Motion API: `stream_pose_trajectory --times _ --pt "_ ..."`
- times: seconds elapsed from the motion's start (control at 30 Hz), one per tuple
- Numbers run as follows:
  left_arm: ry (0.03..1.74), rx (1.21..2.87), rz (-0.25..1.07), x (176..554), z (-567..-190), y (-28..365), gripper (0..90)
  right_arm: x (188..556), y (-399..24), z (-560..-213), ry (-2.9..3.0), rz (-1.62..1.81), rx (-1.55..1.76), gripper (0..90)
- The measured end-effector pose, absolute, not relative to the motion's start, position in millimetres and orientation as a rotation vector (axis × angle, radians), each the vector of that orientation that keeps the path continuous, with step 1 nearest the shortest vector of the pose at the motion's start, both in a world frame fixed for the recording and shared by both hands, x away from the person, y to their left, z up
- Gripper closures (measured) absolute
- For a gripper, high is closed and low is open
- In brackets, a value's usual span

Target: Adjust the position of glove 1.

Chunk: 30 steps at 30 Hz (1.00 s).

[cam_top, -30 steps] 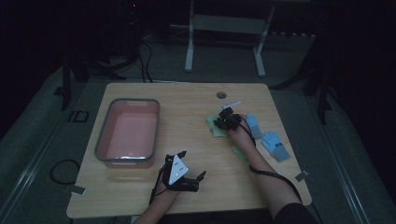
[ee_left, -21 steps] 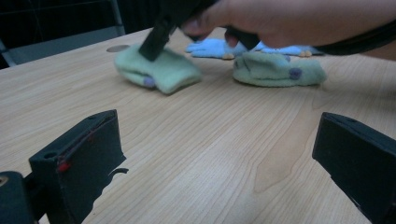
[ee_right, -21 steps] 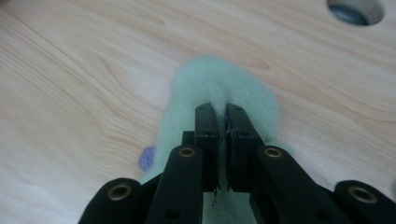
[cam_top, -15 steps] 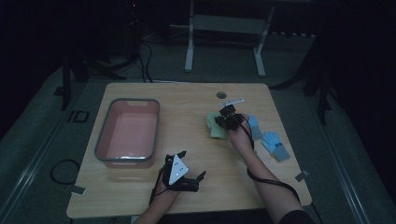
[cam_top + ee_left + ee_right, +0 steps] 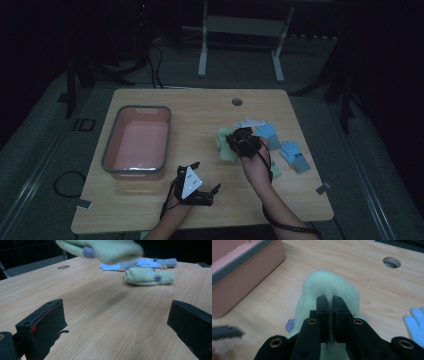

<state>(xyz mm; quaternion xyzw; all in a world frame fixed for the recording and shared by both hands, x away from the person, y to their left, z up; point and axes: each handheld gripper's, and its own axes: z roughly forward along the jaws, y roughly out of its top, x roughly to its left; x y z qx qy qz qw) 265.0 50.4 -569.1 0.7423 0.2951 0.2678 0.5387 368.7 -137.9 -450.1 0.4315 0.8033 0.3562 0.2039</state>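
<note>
Covering its own jaws' tips, green glove [image 5: 329, 287] hangs pinched.

Black jaws, brass-ringed screw holes, trailing black cables.

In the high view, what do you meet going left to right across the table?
Pink tub → left gripper → green glove held by the right gripper → two blue gloves.
</note>
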Motion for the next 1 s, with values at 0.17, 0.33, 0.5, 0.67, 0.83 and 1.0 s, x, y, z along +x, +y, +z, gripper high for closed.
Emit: stream_pose_trajectory --times 0.17,0.33,0.5,0.67,0.83,1.0 --pt "0.698 1.762 0.634 265.1 -569.2 50.7 1.8 357.9 -135.7 -463.6 2.260 0.971 1.221 85.3" --pt "0.696 1.764 0.635 264.9 -569.2 50.5 1.8 350.4 -135.6 -492.6 2.292 0.935 1.284 85.2" --pt "0.697 1.762 0.630 264.8 -569.2 50.5 1.8 349.6 -136.1 -514.9 2.304 0.886 1.319 85.1" --pt "0.695 1.765 0.630 264.9 -569.2 50.6 1.8 352.9 -133.9 -531.6 2.333 0.844 1.322 84.0" --pt "0.694 1.766 0.630 264.9 -569.2 50.5 1.8 354.1 -134.4 -542.9 2.346 0.828 1.304 78.4" --pt "0.692 1.767 0.630 264.8 -569.1 50.4 1.8 353.9 -134.6 -544.5 2.369 0.842 1.216 65.7"
